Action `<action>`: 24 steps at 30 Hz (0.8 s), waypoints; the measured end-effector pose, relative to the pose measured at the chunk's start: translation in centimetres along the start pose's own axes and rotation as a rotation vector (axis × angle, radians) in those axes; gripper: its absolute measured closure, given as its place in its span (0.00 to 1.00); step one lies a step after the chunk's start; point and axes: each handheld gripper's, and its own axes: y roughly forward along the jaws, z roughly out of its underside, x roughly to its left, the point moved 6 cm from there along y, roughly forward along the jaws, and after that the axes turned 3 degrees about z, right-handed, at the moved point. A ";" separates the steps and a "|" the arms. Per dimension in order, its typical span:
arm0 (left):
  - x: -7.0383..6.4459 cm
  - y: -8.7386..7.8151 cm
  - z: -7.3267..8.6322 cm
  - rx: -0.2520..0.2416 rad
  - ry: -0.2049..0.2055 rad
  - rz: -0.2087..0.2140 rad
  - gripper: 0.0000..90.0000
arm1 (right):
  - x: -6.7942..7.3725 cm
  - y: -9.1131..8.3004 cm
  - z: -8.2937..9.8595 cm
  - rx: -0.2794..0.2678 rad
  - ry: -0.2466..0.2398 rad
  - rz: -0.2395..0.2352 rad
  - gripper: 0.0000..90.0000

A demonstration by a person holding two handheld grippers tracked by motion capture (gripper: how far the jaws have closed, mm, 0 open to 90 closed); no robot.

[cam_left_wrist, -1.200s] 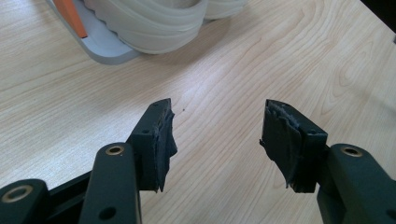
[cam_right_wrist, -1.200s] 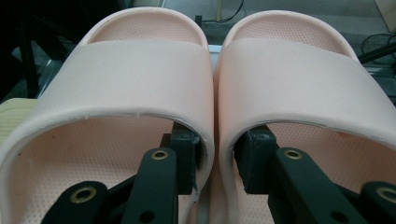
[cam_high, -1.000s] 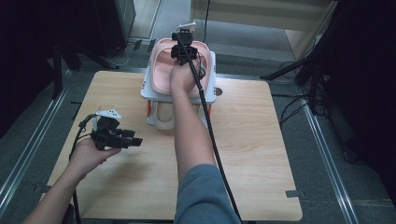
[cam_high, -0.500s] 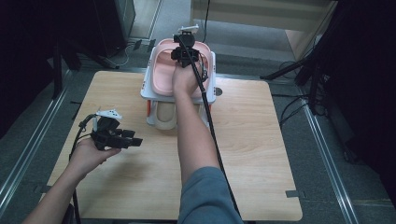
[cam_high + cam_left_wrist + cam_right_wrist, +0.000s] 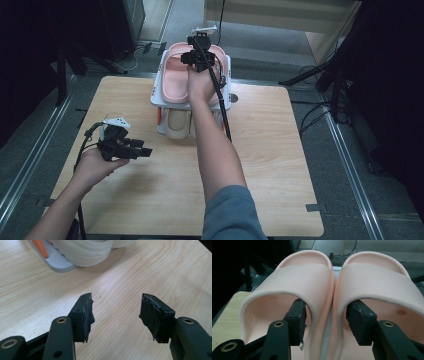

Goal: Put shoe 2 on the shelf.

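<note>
At the top centre of the high view, the right gripper [image 5: 200, 56] reaches over a pair of pink slides [image 5: 176, 75] resting on the upper shelf of a small white shoe rack [image 5: 159, 100] at the table's [image 5: 280, 160] far edge. In the right gripper view its jaws stand part open, one inside each slide, straddling the two touching inner walls at mid-frame, not yet pressed on them. A clean lift likely calls for closing squarely on both walls together, low under the straps, so neither slide slips free. At lower left of the high view the left gripper [image 5: 131, 149] hovers wide and empty over bare wood, near the beige shoes [image 5: 82, 251] on the lower shelf.
</note>
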 end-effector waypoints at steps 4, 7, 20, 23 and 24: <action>0.1 0.1 0.0 0.006 0.000 -0.004 0.48 | -0.3 -0.8 0.0 -0.003 0.017 -0.038 0.55; 0.1 0.2 0.1 0.010 0.000 -0.005 0.48 | -0.8 -1.4 0.0 -0.015 0.038 -0.073 0.55; 0.5 0.6 0.1 0.027 -0.003 -0.021 0.48 | -3.7 -3.7 0.3 -0.002 0.077 -0.213 0.57; 0.5 0.6 0.1 0.028 -0.002 -0.023 0.48 | -4.3 -4.1 0.5 -0.008 0.065 -0.225 0.57; 0.4 0.5 0.1 0.027 -0.002 -0.024 0.48 | -4.4 -4.3 0.6 -0.011 0.059 -0.233 0.58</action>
